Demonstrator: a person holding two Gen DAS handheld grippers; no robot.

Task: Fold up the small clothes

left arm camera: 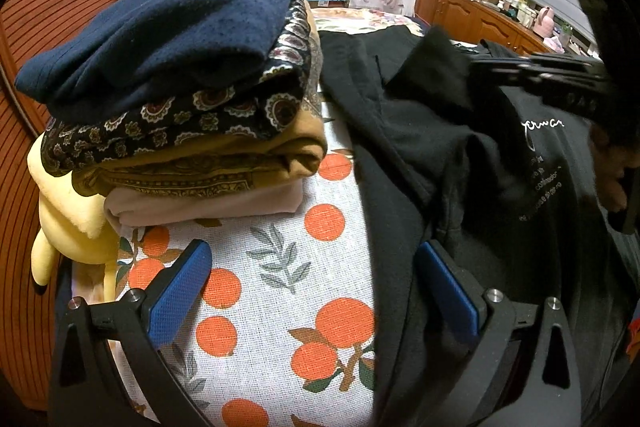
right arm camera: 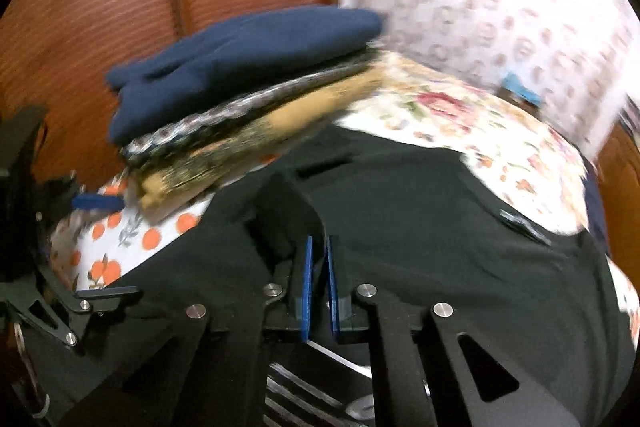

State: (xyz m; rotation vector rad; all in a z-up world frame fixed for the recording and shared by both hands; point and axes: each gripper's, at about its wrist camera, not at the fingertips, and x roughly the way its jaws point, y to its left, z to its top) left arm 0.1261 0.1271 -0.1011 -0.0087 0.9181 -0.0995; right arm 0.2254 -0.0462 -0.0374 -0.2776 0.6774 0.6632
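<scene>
Beside the folded stack (left arm camera: 176, 75), a black garment (left arm camera: 460, 167) lies crumpled.

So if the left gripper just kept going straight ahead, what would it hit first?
Probably the black garment's edge on the orange-print cloth; the left gripper's open fingers straddle that boundary. The folded stack sits off to one side. Depth is uncertain.

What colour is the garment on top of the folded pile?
Dark navy blue garment, plain; the left wrist view shows it best.
</scene>
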